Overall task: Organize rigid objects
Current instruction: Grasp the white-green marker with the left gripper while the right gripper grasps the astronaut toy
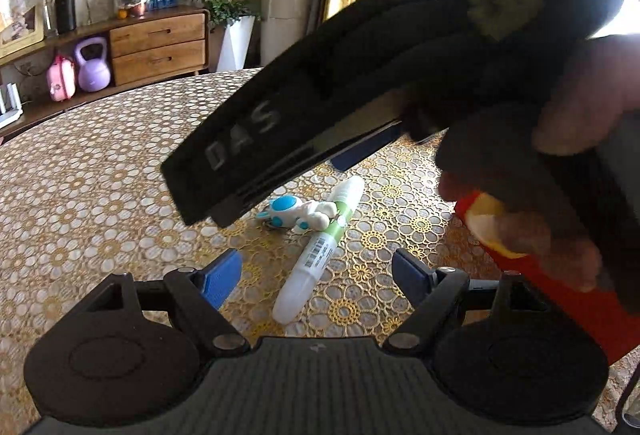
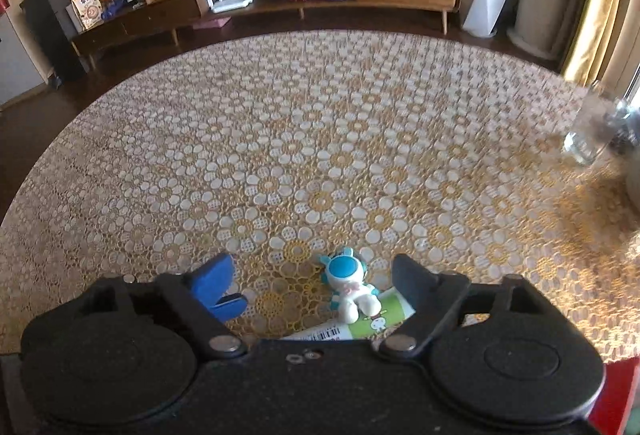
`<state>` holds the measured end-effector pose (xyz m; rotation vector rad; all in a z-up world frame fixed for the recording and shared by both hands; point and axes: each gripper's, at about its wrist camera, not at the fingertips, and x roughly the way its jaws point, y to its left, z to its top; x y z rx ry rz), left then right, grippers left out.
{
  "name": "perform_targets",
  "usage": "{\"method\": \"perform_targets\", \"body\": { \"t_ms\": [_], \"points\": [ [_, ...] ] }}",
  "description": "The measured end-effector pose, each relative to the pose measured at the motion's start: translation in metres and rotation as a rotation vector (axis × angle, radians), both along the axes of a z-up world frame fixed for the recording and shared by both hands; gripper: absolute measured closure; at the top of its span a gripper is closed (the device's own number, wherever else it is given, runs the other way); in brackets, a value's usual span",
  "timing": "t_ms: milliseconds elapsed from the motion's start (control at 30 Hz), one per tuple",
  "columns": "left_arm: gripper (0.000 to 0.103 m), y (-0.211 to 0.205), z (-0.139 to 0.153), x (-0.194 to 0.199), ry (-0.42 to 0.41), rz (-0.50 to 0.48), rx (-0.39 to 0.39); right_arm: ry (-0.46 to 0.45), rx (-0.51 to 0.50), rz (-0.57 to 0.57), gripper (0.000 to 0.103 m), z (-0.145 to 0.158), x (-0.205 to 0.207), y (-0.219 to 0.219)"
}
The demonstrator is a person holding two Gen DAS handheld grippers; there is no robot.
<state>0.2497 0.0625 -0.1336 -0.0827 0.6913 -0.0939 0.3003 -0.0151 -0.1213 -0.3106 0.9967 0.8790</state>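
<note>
The left gripper [image 1: 316, 275] is spread wide and empty, hovering just before the white-green tube [image 1: 320, 251] on the round table [image 2: 200, 139]. Right of the tube's far end the small blue-white toy figure [image 2: 352, 289] touches it. The right gripper [image 2: 312, 283], also spread and empty, hangs tilted over the figure. I think closing here could knock the figure and roll the tube.

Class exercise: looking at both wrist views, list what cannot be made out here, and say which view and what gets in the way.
1. Red box, left wrist view: its label is covered by the hand and cut off by the edge.
2. White-and-green tube, right wrist view: mostly hidden beneath the gripper body and the toy figure.
3. Glass container, right wrist view: blurred at the edge; contents unclear.
</note>
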Motion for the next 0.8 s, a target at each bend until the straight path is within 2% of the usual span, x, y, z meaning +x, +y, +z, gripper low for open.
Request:
{"method": "perform_targets", "body": {
  "t_ms": [300, 433, 500, 567, 600, 633, 733, 800],
  "points": [
    [0.04, 0.004, -0.017, 0.017, 0.033, -0.015, -0.021, 0.041, -0.03, 0.014, 0.033, -0.018, 0.012, 0.002],
    [0.042, 0.004, -0.019, 0.019, 0.026, -0.014, -0.006, 0.038, -0.031, 0.009, 0.04, -0.022, 0.012, 0.003],
    [0.049, 0.002, -0.019, 0.02, 0.019, -0.02, 0.0, 0.03, -0.03, 0.003, 0.045, -0.022, 0.012, 0.007],
    [0.059, 0.0, -0.019, 0.02, 0.014, -0.019, 0.018, 0.023, -0.03, 0.002, 0.057, -0.023, 0.012, 0.004],
    [0.062, 0.0, -0.019, 0.02, 0.013, -0.015, 0.025, 0.016, -0.033, 0.0, 0.06, -0.023, 0.012, 0.003],
    [0.07, 0.0, -0.018, 0.021, 0.011, -0.01, 0.033, 0.011, -0.035, -0.003, 0.064, -0.024, 0.011, 0.005],
    [0.075, -0.001, -0.018, 0.02, 0.005, -0.012, 0.044, -0.008, -0.04, -0.016, 0.074, -0.025, 0.012, 0.005],
    [0.079, -0.002, -0.016, 0.019, 0.0, -0.022, 0.053, -0.003, -0.026, -0.028, 0.076, -0.024, 0.013, 0.002]
  ]
}}
